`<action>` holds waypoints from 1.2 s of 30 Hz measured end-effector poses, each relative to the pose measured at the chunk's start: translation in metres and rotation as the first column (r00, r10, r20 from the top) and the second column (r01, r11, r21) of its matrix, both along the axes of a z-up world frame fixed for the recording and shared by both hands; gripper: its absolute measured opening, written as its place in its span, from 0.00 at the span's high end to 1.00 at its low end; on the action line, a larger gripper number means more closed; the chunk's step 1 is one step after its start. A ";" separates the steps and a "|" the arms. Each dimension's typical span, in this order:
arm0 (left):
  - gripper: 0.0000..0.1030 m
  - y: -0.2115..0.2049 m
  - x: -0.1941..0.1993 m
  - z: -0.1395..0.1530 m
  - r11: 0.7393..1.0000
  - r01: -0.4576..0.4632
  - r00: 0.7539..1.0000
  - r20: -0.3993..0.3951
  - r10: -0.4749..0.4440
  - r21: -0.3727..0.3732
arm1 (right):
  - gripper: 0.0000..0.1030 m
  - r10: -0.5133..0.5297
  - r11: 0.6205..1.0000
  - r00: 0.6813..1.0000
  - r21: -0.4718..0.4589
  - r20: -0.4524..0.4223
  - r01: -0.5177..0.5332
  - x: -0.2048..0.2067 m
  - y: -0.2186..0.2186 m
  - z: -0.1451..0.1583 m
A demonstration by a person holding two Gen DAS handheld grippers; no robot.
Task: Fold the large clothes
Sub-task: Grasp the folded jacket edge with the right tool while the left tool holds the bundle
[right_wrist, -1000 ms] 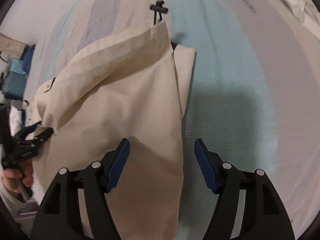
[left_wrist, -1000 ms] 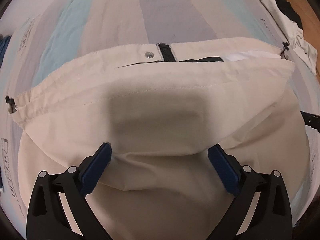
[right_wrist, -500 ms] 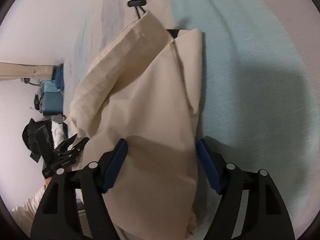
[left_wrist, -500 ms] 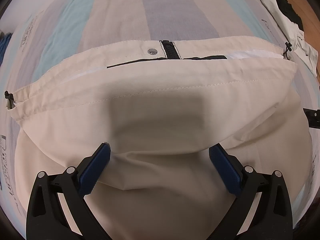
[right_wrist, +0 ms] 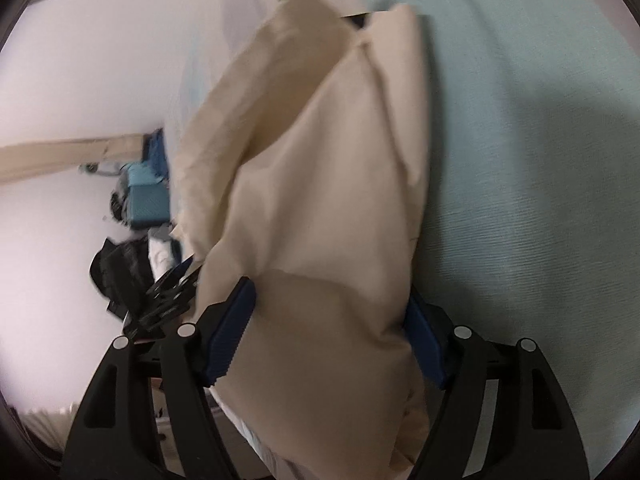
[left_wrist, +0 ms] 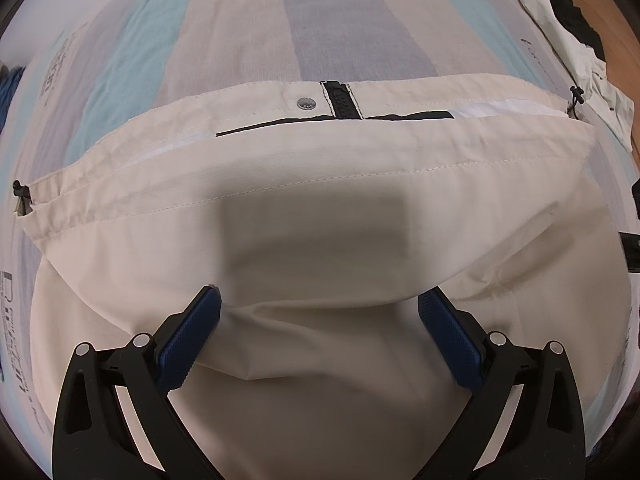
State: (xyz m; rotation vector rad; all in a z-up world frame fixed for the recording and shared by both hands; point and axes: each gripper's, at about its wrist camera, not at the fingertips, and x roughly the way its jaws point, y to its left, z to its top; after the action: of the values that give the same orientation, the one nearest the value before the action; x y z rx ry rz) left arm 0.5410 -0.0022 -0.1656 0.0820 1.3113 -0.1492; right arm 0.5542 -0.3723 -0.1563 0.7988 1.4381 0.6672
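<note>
A striped bedsheet (left_wrist: 224, 40) in pale blue, beige and grey covered the surface, with printed lettering (left_wrist: 12, 304) along its left edge. On it lay the cream jacket (left_wrist: 320, 208), folded over so that its hem ran across the middle of the left wrist view. At the hem's left end sat a black cord toggle (left_wrist: 18, 189). Farther right, on the far layer, were a metal snap (left_wrist: 306, 103) and then the black zipper (left_wrist: 341, 100). A 2nd toggle (left_wrist: 576, 98) hung at the right end, and beyond it, at the far right, lay a heap of white and black clothes (left_wrist: 576, 36).

The left gripper (left_wrist: 318, 330) stood wide open over the near part of the jacket, its 2 blue pads (left_wrist: 188, 340) spread apart and gripping nothing.

In the blurred right wrist view, the right gripper (right_wrist: 330, 332) was also open, though the jacket (right_wrist: 320, 200) bulged between its pads (right_wrist: 230, 328) and touched both. The fabric hung loosely there rather than pinched. To the right of the jacket lay the sheet's pale blue stripe (right_wrist: 520, 160).
</note>
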 end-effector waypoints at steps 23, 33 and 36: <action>0.05 -0.003 -0.005 -0.001 1.000 0.000 1.000 0.019 -0.001 0.020 | 0.76 -0.002 0.976 1.000 -0.218 -0.001 0.002 -0.014 0.039 -0.002; 0.05 -0.004 -0.005 -0.009 1.000 0.001 0.999 0.035 -0.002 0.027 | 0.60 -0.104 0.978 0.991 -0.188 -0.082 0.087 -0.015 0.055 -0.024; 0.05 -0.002 -0.005 -0.012 1.000 -0.001 0.999 0.042 0.000 0.028 | 0.69 -0.089 0.972 0.993 -0.226 -0.073 0.070 -0.014 0.065 -0.019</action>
State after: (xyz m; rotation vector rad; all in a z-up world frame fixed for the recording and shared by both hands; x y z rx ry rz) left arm 0.5357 -0.0042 -0.1772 0.1080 1.2719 -0.1278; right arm 0.5406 -0.3076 -0.1750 0.7093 1.5172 0.4060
